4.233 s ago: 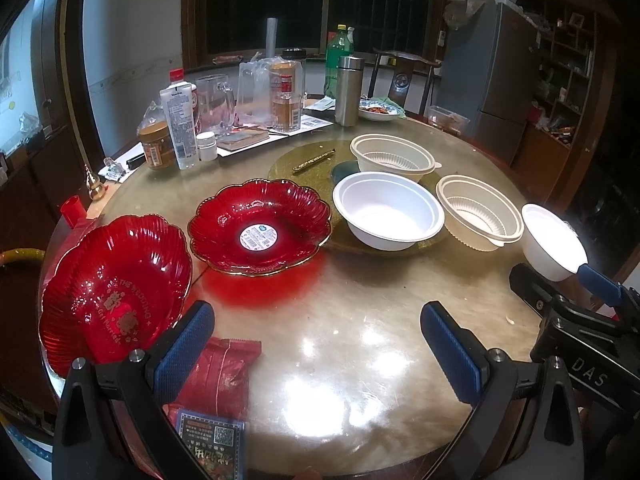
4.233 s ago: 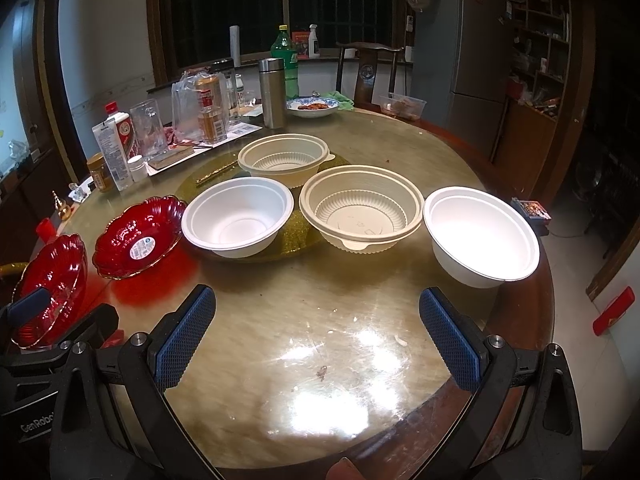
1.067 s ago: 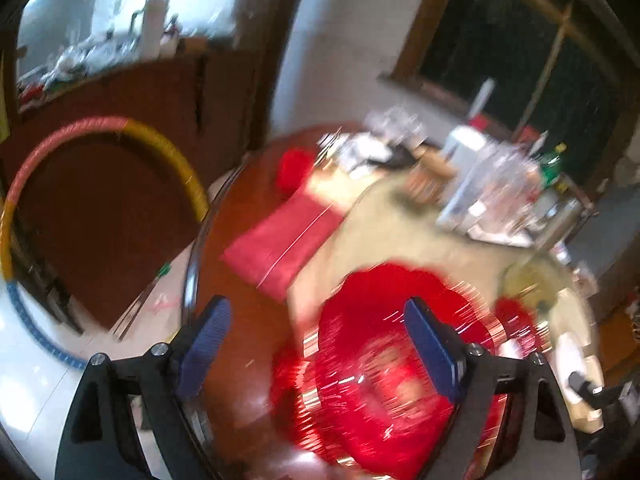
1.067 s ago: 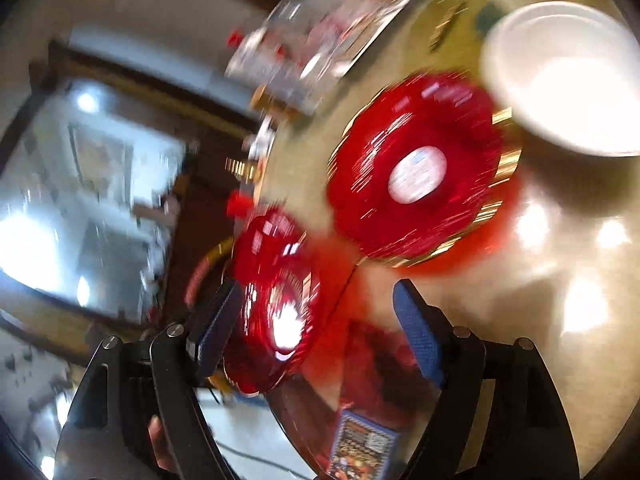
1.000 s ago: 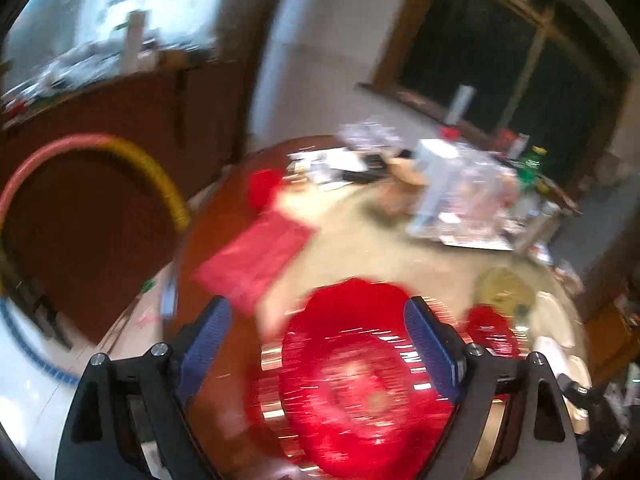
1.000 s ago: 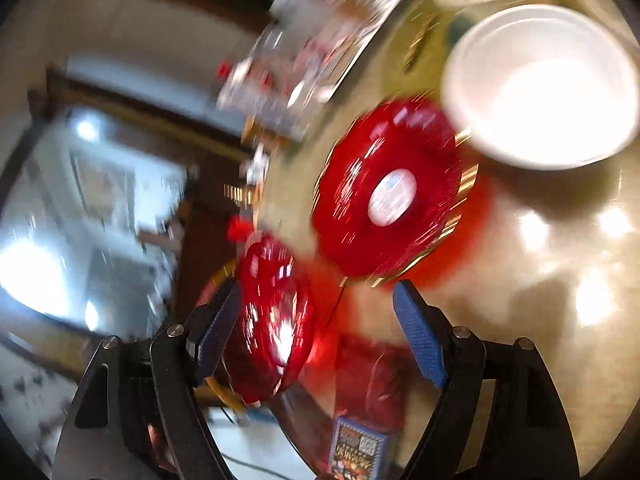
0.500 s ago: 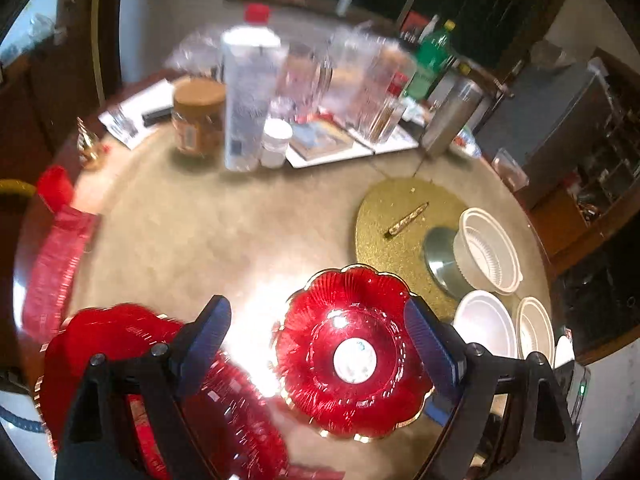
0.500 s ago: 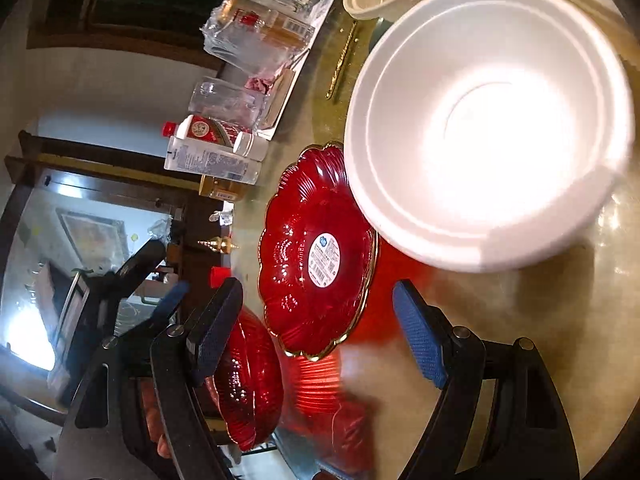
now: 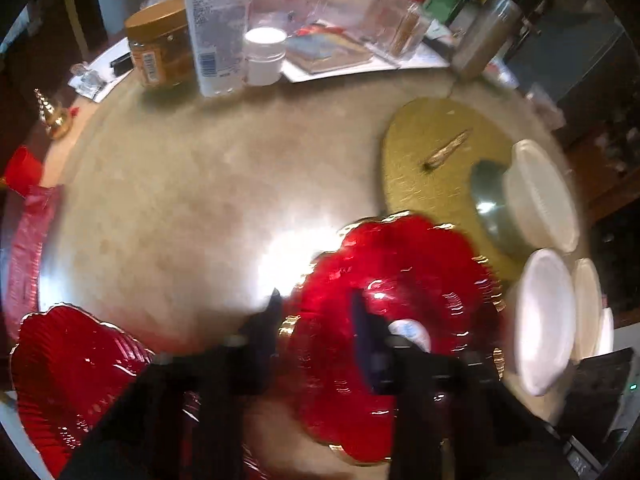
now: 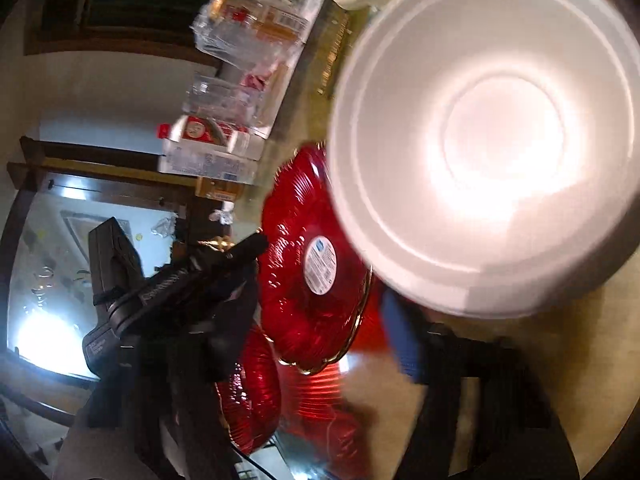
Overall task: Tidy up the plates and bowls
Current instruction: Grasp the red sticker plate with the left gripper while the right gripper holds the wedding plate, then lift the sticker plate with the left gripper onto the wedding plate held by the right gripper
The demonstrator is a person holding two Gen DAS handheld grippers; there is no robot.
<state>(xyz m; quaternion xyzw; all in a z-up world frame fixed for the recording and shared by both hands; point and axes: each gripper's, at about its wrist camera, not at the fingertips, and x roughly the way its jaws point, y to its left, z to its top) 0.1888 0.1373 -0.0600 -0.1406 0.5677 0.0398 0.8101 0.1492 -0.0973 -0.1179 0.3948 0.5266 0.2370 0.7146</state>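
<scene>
Print on bottle (image 9: 216, 24) and plate sticker (image 10: 321, 265) too blurred to read. Left hand-held gripper (image 9: 316, 320) narrowed, straddling red plate (image 9: 400, 280) rim on desk (image 9: 180, 200). Right hand-held gripper (image 10: 320, 320) wide, empty, beneath white bowl (image 10: 488, 136).

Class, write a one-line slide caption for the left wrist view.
Left gripper straddling the rim of a red plate beside white bowls.

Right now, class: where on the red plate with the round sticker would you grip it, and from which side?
Take the red plate by its scalloped gold rim on the side facing the left gripper, one finger over and one under. It is shallow and lies flat, so only the thin edge offers a hold.
</scene>
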